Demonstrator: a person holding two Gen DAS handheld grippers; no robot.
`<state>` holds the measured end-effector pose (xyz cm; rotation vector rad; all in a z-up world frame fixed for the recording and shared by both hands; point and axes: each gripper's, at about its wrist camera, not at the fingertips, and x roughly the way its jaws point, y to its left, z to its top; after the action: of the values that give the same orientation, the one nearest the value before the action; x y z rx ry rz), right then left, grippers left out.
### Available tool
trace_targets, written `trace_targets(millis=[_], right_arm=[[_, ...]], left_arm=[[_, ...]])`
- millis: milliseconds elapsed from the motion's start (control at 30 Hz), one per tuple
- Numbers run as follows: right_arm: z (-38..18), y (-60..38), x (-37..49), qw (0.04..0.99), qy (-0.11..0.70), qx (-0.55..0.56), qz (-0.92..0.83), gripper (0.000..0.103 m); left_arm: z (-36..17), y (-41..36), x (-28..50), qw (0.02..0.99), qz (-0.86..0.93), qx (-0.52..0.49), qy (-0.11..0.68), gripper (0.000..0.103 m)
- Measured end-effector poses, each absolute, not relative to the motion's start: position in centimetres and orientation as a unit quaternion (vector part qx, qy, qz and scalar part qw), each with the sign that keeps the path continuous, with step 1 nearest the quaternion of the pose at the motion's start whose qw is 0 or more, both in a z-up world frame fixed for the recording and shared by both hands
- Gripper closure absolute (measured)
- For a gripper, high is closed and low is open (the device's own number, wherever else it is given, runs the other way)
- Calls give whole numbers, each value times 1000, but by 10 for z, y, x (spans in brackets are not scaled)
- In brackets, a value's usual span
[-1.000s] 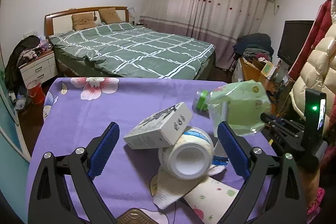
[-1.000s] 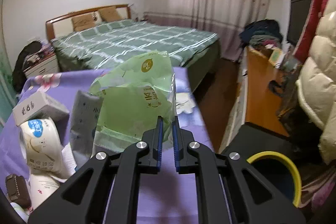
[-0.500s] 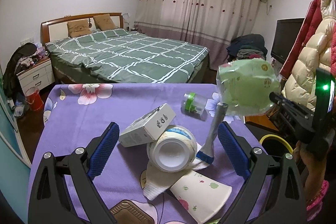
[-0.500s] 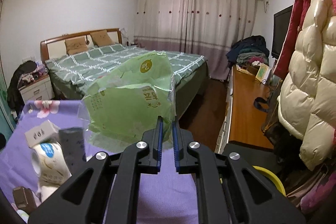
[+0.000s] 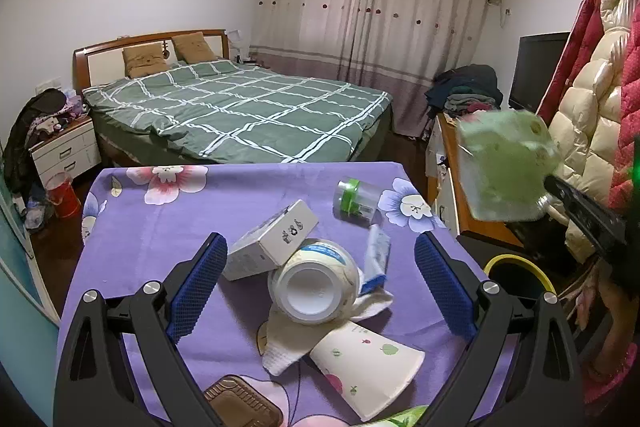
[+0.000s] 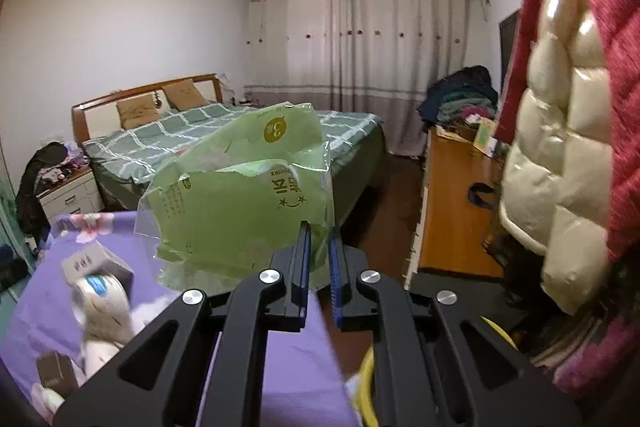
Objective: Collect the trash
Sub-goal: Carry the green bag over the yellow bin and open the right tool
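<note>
My right gripper [image 6: 319, 243] is shut on a crumpled green plastic wrapper [image 6: 244, 203] and holds it in the air past the table's right edge; the wrapper also shows blurred in the left wrist view [image 5: 506, 167]. My left gripper [image 5: 320, 267] is open above the trash pile: a white box [image 5: 272, 241], a tipped white cup [image 5: 314, 287], a tube [image 5: 376, 259], a white tissue [image 5: 288, 347], a flowered paper cup [image 5: 368, 367] and a clear jar with a green band [image 5: 356, 203]. A yellow-rimmed bin [image 5: 516, 275] stands on the floor beside the table.
The table has a purple flowered cloth [image 5: 160, 223]. A brown tray [image 5: 244, 407] lies at the front edge. A wooden desk [image 6: 456, 207] and hanging puffy coats [image 6: 560, 147] are at the right. A green bed [image 5: 240, 111] is behind.
My right gripper has lifted the green wrapper off the table and carried it right, out over the floor near the bin. The tube that leaned on it has fallen. My left gripper has drawn back slightly.
</note>
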<state>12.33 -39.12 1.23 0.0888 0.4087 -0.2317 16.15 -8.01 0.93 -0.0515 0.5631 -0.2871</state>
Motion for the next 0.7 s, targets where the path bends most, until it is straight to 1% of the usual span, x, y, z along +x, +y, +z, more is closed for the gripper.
trace_targets(millis=[400,700], right_arm=[[-52,-473,73,938,275,102,-183,94],[-100,-516,68,910,323,141,-221,91]], left_arm=[[9,-107,151,946,-162,-12,281,10],[8,-125,143,942,-168,0,289,10]])
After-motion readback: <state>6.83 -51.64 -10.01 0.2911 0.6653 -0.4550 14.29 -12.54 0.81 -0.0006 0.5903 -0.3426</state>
